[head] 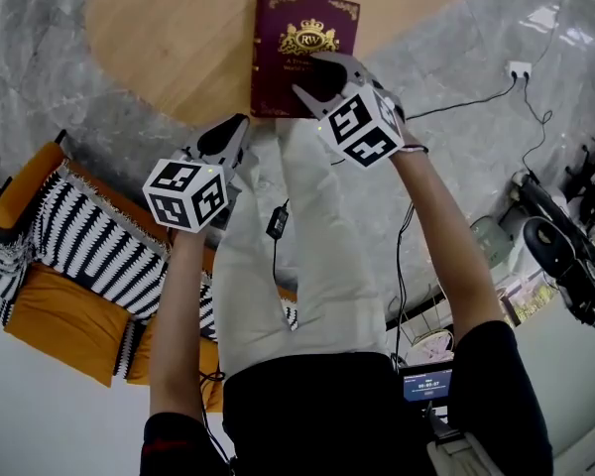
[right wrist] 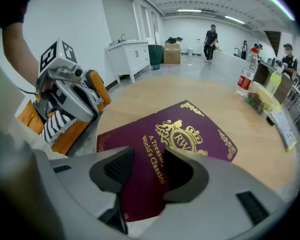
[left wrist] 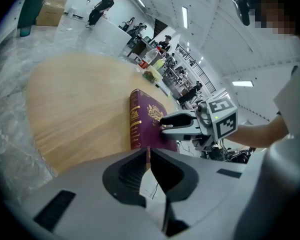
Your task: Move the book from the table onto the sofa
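A dark red book (head: 299,30) with a gold crest lies flat on the round wooden table (head: 159,28), close to its near edge. My right gripper (head: 319,79) hovers over the book's near right corner, jaws open, the cover (right wrist: 190,139) showing between them. From the left gripper view its two fingers (left wrist: 177,131) stand apart just above the book (left wrist: 150,119). My left gripper (head: 240,123) is shut and empty, off the table's near edge, left of the book. The orange sofa (head: 69,315) with a striped throw stands at lower left.
Grey marble floor surrounds the table. A socket strip (head: 519,68) with cables lies on the floor to the right, and dark equipment (head: 565,256) stands further right. Bottles and food tubs (right wrist: 255,86) sit at the table's far side. People stand in the background.
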### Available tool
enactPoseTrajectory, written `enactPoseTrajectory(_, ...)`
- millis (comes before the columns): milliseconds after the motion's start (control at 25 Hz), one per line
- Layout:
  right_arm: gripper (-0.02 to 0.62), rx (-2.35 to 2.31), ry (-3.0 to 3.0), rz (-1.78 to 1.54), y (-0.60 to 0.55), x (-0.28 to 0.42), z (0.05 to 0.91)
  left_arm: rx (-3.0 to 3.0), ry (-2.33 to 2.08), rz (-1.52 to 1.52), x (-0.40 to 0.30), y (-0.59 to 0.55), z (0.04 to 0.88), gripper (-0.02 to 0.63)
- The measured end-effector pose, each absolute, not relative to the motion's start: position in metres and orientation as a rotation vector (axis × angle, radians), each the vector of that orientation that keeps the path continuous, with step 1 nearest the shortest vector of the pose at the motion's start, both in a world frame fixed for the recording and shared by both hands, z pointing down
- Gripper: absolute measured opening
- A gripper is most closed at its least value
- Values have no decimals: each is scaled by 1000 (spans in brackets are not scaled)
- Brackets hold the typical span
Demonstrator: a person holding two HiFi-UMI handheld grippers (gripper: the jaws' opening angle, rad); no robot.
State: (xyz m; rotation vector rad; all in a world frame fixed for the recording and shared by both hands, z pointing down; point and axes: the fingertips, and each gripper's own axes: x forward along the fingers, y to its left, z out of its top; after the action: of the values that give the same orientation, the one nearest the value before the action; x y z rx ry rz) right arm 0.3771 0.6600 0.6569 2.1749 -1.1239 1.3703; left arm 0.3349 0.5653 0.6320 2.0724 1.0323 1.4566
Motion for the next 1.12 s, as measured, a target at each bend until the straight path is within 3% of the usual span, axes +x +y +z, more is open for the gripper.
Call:
enactPoseTrajectory(280,187,2137,-1179,1343,650,360,657,1991,1030,1539,314,555,653,53)
enactPoseTrajectory(440,187,2113,-1205,1323,645,351,657,1870,1110,1584,297,565,657,156)
enactPoseTrajectory(560,187,2092,-1226,1309,640,345,657,1809,1122,1606,290,567,660,197)
enactPoseTrajectory(1120,187,2013,-1330,1238,618,308,655,1613,1155,1684,260,559,680,256)
